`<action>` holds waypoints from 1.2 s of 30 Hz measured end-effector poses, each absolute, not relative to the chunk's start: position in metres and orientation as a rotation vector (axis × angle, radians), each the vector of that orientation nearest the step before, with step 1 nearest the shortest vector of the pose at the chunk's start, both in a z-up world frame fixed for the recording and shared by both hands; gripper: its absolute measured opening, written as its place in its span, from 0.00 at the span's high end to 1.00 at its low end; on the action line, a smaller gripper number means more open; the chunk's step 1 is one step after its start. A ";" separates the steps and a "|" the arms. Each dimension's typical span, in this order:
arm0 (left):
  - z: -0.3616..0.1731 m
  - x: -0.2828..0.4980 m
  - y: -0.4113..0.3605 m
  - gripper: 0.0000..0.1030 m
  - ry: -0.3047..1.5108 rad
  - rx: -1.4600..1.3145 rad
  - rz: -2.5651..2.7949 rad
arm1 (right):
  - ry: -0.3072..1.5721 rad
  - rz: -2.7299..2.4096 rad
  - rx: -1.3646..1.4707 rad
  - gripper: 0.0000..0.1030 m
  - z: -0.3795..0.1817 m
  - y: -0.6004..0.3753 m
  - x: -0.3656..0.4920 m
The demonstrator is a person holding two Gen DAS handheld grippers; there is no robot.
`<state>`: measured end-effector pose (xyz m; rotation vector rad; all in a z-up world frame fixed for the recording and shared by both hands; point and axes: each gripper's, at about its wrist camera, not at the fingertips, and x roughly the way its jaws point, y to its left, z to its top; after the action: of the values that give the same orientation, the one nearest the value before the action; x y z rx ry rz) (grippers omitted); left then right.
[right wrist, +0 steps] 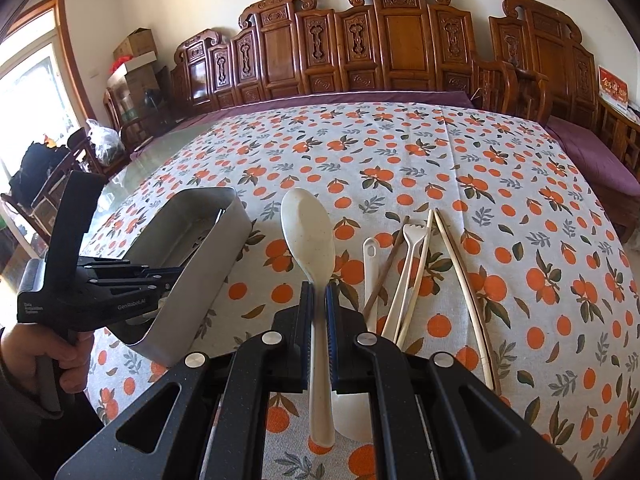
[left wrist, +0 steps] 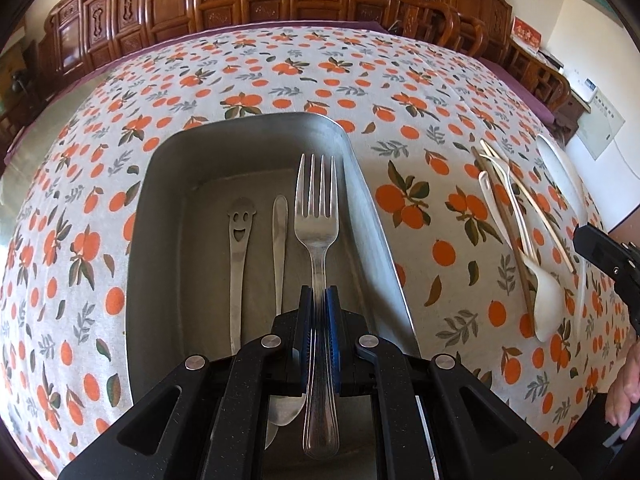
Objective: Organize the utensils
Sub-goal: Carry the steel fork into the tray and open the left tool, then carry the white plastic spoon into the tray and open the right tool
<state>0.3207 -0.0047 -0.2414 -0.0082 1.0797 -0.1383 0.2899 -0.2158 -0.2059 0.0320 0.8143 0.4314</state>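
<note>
My left gripper [left wrist: 319,300] is shut on the handle of a steel fork [left wrist: 316,216], which hangs tines-forward over the metal tray [left wrist: 360,200]. Inside the tray lie a smiley-face steel utensil [left wrist: 239,240] and a plain steel spoon handle [left wrist: 279,232]. In the right wrist view my right gripper [right wrist: 319,296] is shut on the handle of a large cream plastic spoon [right wrist: 307,236], held above the cloth. The same tray [right wrist: 208,248] stands to its left, with the left gripper's body [right wrist: 100,292] reaching into it.
A pile of cream plastic utensils [right wrist: 404,280] and wooden chopsticks [right wrist: 460,272] lies on the orange-patterned tablecloth [right wrist: 400,152] right of the spoon. The same pile [left wrist: 520,240] shows in the left wrist view. A person's hand [right wrist: 36,356] grips the left handle. Carved wooden chairs [right wrist: 400,44] line the far edge.
</note>
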 end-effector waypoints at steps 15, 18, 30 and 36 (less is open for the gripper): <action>-0.203 0.310 0.007 0.94 0.980 -0.010 -0.146 | 0.821 0.450 0.045 0.92 -0.199 -0.195 0.289; -0.190 0.306 0.018 0.94 0.942 -0.017 -0.144 | 0.815 0.467 0.038 0.92 -0.193 -0.182 0.288; -0.170 0.299 0.052 0.93 0.881 -0.040 -0.110 | 0.830 0.578 0.107 0.92 -0.179 -0.112 0.290; -0.165 0.297 0.071 0.93 0.863 -0.051 -0.071 | 0.860 0.600 0.113 0.92 -0.187 -0.077 0.297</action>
<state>0.2969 0.0709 -0.1646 -0.0508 0.8635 -0.0708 0.2974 -0.0770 -0.1872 0.1135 0.8599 0.6004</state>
